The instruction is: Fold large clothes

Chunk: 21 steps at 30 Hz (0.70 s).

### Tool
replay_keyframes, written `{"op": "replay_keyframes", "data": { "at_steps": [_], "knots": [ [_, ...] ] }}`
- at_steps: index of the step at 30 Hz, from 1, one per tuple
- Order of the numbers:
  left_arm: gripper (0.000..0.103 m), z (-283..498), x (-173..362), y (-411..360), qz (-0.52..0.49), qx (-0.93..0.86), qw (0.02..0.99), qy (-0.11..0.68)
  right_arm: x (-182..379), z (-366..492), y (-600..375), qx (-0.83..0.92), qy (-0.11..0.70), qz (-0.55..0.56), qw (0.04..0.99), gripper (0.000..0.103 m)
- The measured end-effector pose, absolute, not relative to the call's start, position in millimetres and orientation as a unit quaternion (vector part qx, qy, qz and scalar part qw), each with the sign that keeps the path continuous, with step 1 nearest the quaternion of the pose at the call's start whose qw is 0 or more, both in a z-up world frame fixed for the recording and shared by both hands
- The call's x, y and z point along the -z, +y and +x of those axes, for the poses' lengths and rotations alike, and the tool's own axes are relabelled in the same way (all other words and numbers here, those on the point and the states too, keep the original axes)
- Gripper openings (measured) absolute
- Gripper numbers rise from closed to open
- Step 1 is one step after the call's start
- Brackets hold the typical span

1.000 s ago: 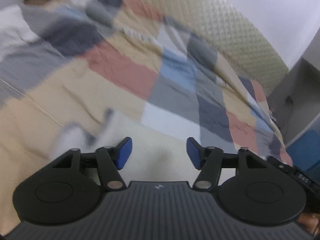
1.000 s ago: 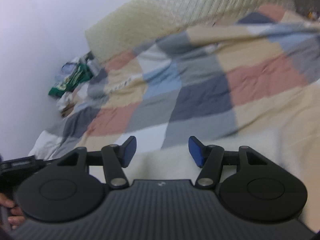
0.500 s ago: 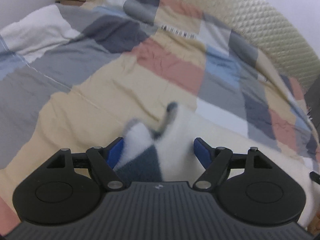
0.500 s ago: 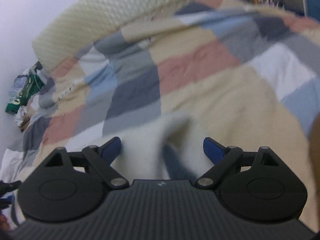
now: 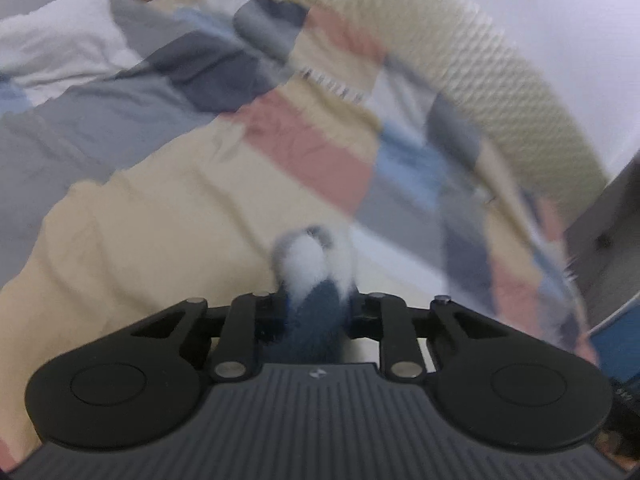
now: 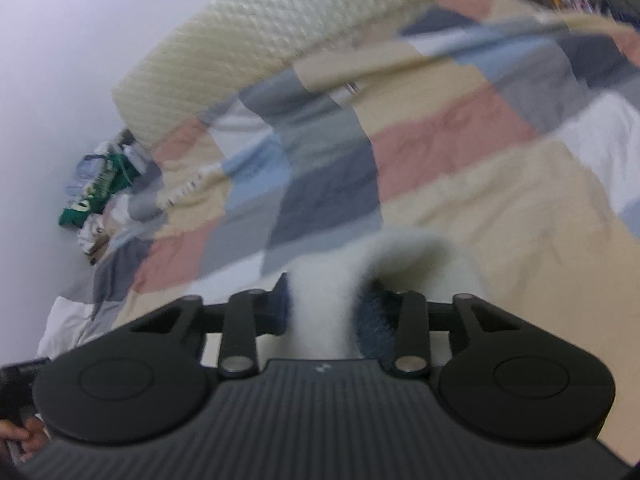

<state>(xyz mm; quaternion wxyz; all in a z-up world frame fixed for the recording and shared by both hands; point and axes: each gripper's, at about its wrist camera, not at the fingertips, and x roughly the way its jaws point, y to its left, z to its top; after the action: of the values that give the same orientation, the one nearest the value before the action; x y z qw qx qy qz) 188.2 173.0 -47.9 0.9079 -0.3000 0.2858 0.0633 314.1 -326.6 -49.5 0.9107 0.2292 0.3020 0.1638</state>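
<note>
A fluffy white and dark blue fleece garment (image 5: 308,276) lies on the bed just in front of both grippers. My left gripper (image 5: 318,308) is shut on a bunched edge of it, white pile above and blue below. In the right wrist view my right gripper (image 6: 324,308) is shut on another white and blue fold of the garment (image 6: 320,300), which arches up to the right. Both views are blurred by motion.
The bed has a patchwork quilt (image 5: 304,152) of beige, pink, grey and blue squares. A cream quilted headboard (image 6: 256,40) runs along the back. A white pillow (image 5: 60,44) is at the left. Green and white clutter (image 6: 100,188) sits by the wall.
Both grippers went from open to shut on the fleece garment. Its edge has been gathered between the fingers of each, and both views have shifted.
</note>
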Motion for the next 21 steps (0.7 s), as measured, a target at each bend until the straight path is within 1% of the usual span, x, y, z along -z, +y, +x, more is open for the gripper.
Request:
{"op": "replay_keyframes", "data": {
  "at_steps": [3,6,9,12,14,15,17,18,19,20,21],
  "knots": [
    [0.024,193.3,34.8,174.1,-0.295,-0.048,0.918,0.263,38.1,317.9,-326.2,-0.171,0.275,0.23,0.918,0.036],
    [0.025,210.8,36.7,171.5,-0.275,-0.055,0.921,0.272,40.8,329.4,-326.2,-0.164,0.268,0.234,0.92,0.036],
    [0.025,227.9,54.0,170.9,-0.254,-0.073,0.916,0.303,61.4,346.3,-321.1,-0.146,0.296,0.228,0.916,0.037],
    [0.028,237.7,71.8,174.6,-0.256,-0.086,0.903,0.334,82.2,357.7,-319.6,-0.133,0.32,0.239,0.907,0.039],
    [0.031,235.5,76.0,174.0,-0.249,-0.088,0.904,0.336,85.6,357.9,-321.0,-0.132,0.322,0.25,0.904,0.04],
    [0.034,233.8,75.2,173.1,-0.246,-0.089,0.905,0.334,85.0,356.3,-321.4,-0.131,0.322,0.253,0.903,0.041],
    [0.045,226.8,71.5,172.7,-0.257,-0.097,0.904,0.327,83.6,350.6,-321.8,-0.128,0.321,0.256,0.903,0.045],
    [0.055,221.5,68.2,171.9,-0.261,-0.1,0.905,0.321,82.6,347.0,-323.0,-0.126,0.319,0.262,0.902,0.047],
    [0.06,214.9,63.7,169.4,-0.257,-0.1,0.909,0.313,81.4,342.2,-325.0,-0.123,0.317,0.271,0.901,0.049],
    [0.062,208.0,58.6,166.0,-0.252,-0.102,0.912,0.306,81.3,338.6,-327.0,-0.121,0.317,0.278,0.899,0.05],
    [0.066,200.0,52.9,162.5,-0.247,-0.104,0.915,0.302,79.1,332.9,-329.0,-0.119,0.316,0.286,0.897,0.05]
  ]
}}
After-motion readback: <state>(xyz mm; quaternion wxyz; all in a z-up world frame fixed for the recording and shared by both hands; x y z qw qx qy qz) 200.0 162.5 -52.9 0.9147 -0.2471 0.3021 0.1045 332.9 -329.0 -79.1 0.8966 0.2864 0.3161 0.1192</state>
